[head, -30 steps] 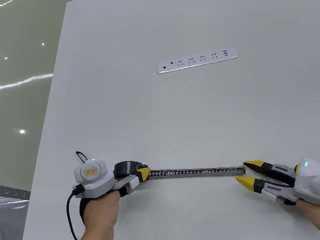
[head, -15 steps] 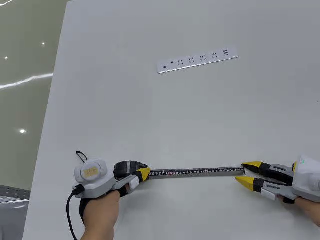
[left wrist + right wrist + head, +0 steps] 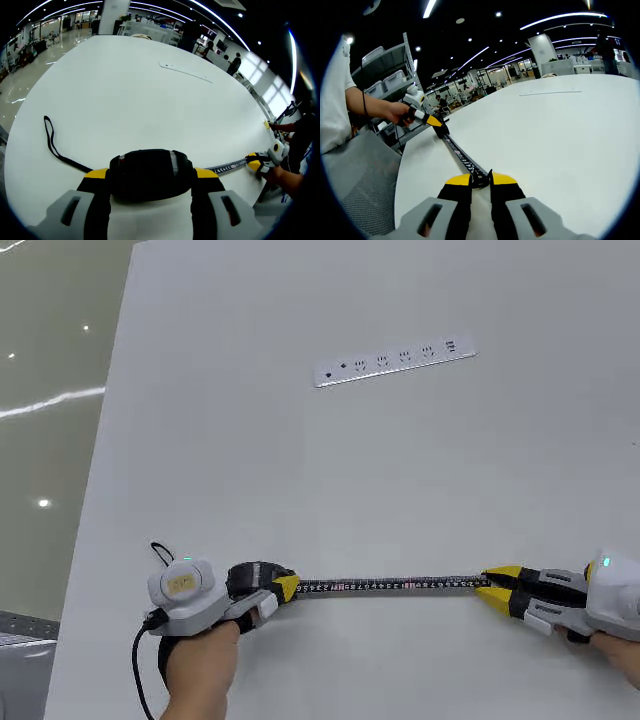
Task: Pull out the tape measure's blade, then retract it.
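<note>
Light: bright, even, from overhead strip lamps (image 3: 540, 22) | Shadows: faint, soft-edged on white table (image 3: 400, 490) | Glare: lamp reflections on glossy floor (image 3: 45, 405) | Focus: head view sharp | Distortion: strong fisheye bending at edges of both gripper views

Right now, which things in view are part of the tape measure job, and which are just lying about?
In the job: tape measure case, clamped in the left gripper; blade, its end pinched by the right gripper.
Lying about: power strip, farther up the table, untouched.
</note>
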The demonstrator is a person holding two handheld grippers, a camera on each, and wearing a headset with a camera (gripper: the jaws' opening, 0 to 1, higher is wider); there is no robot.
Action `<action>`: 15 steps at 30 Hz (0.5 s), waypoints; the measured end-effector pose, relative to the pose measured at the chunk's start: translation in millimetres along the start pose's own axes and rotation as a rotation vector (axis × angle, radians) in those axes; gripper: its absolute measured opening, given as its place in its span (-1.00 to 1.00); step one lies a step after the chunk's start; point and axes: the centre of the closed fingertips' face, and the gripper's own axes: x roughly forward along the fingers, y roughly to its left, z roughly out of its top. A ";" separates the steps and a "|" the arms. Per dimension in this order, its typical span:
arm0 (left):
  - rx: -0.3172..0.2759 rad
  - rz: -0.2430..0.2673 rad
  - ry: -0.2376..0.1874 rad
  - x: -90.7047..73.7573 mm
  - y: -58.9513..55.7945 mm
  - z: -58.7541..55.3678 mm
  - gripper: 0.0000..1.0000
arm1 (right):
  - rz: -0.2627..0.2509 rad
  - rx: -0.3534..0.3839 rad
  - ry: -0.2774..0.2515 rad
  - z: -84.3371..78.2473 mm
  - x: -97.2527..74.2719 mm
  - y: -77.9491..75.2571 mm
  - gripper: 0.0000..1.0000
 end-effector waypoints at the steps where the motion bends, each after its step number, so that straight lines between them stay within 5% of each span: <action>1: 0.001 0.000 0.000 -0.3 -0.2 0.1 0.24 | 0.003 -0.010 0.001 0.1 -0.3 1.1 -0.75; 10: 0.002 0.001 -0.004 0.3 0.7 0.2 0.24 | 0.001 -0.204 0.005 0.1 -1.3 6.8 -0.77; 15: 0.005 0.004 -0.007 -0.1 0.0 0.6 0.23 | -0.006 -0.215 0.003 0.5 -0.9 5.9 -0.76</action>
